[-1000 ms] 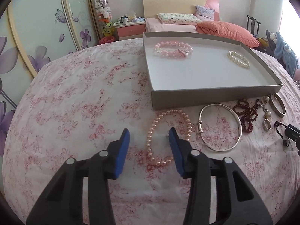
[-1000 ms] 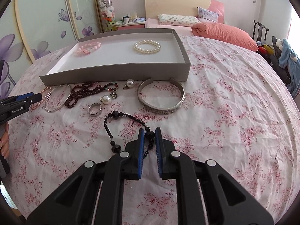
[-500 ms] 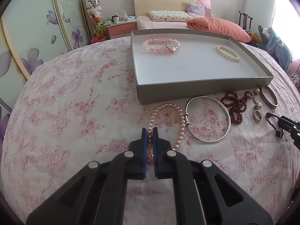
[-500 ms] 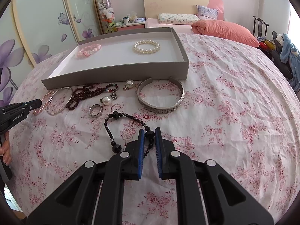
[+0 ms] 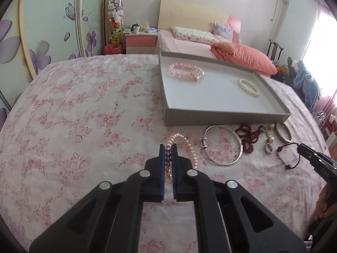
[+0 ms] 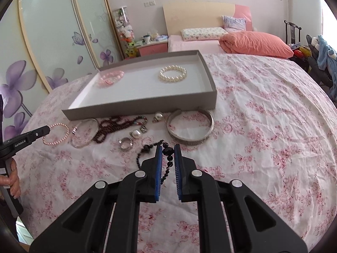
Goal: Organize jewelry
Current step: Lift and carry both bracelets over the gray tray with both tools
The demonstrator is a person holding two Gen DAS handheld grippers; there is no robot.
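Pink pearl strand pinched in left gripper, near grey tray front wall. Black bead strand clamped by right gripper; both over floral sheet.

Floral bedspread under tray, jewelry

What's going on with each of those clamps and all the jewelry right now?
left gripper: shut on pink pearl bracelet
right gripper: shut on black bead bracelet
grey tray: open, holding two bracelets
white pearl bracelet: lying in tray
pink crystal bracelet: lying in tray
wide silver cuff: lying on cloth
thin silver bangle: lying on cloth
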